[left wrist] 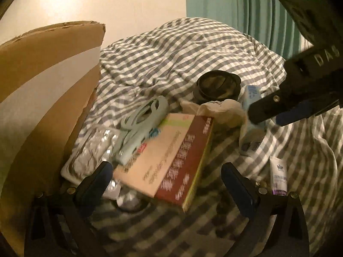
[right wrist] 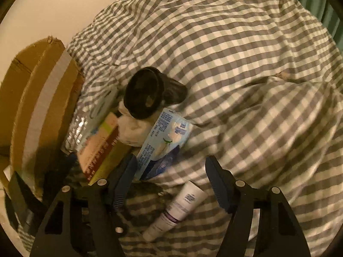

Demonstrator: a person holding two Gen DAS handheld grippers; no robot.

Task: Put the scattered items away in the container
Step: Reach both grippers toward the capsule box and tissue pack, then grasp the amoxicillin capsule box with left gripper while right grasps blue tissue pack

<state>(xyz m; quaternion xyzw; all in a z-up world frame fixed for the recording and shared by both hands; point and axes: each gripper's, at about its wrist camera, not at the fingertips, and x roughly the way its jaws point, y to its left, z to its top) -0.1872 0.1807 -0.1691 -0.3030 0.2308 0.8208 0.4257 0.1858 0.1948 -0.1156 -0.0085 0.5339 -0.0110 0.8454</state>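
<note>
Scattered items lie on a checked bedspread (left wrist: 171,49) beside a cardboard box (left wrist: 42,81). My left gripper (left wrist: 167,175) is open, its fingers either side of a red and cream box (left wrist: 169,158). A pale green tool (left wrist: 141,124) and a foil blister pack (left wrist: 92,150) lie by it. My right gripper (right wrist: 171,169) is open above a white tube (right wrist: 180,205); a blue wipes packet (right wrist: 163,141) touches its left finger. It also shows in the left wrist view (left wrist: 265,115), beside the packet (left wrist: 253,94). A black cup (right wrist: 148,92) lies on its side.
A crumpled white bag (left wrist: 223,109) sits between the red box and the cup (left wrist: 216,85). The tube (left wrist: 278,175) lies right of my left gripper. A green curtain (left wrist: 246,10) hangs behind the bed, next to a cream wall (left wrist: 96,0).
</note>
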